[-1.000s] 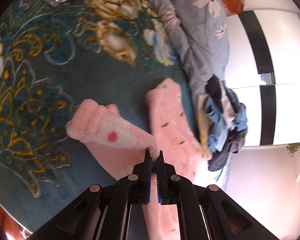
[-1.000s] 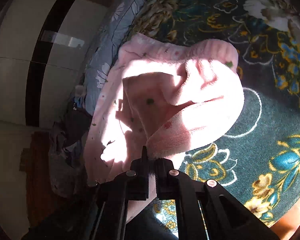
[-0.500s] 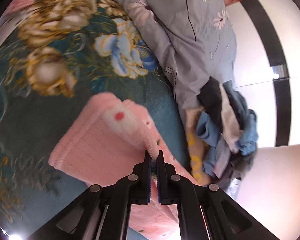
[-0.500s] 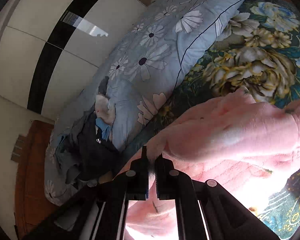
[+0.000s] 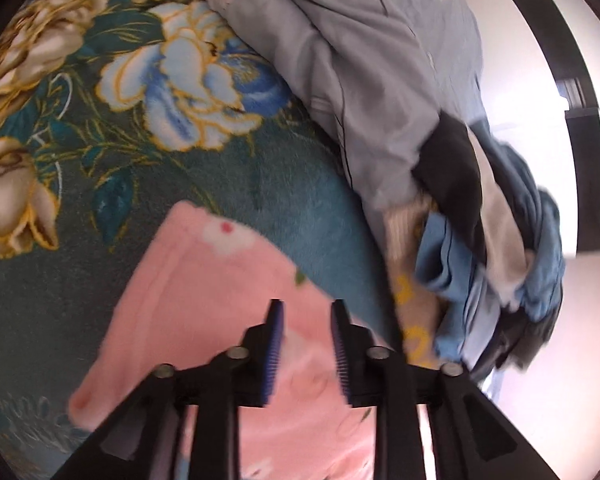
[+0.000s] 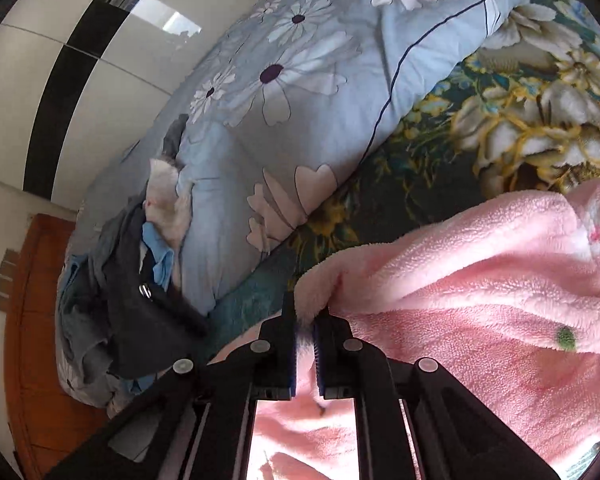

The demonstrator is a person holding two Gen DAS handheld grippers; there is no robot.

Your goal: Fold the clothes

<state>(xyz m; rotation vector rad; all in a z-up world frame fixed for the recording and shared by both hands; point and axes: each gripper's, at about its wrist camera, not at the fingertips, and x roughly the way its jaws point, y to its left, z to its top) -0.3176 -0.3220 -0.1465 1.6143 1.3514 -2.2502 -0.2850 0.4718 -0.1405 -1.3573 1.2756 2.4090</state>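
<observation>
- Left wrist view: the floral blanket (image 5: 80, 128) is covering the bed on the left, teal with cream and blue flowers, lying bare and open from the left edge to the middle.
- The pink fleece garment (image 5: 204, 304) is lying flat on that blanket at the lower middle; its upper edge is running diagonally, and its lower left corner is ending in a rounded fold near the frame edge.
- The left gripper (image 5: 306, 312) is hovering over the garment with its jaws standing apart, nothing between them; the blue pads (image 5: 275, 344) are showing clear.
- To the right, a grey-blue quilt (image 5: 372, 72) is bunching along the blanket edge, and a heap of clothes (image 5: 488, 240) is sitting at its end, blurred, single pieces hard to tell.
- Right wrist view: the same heap (image 6: 132, 280) is piling at the left, beside a wooden panel (image 6: 32, 320).
- The daisy-print quilt (image 6: 300, 92) is filling the middle, leaving a narrow strip of blanket (image 6: 400, 176) between it and the garment.
- The right gripper (image 6: 305, 312) is pinching a fluffy edge of the pink garment (image 6: 480, 288), jaws nearly together on it.
- The garment's lower and right parts are being cut off by the frame.
</observation>
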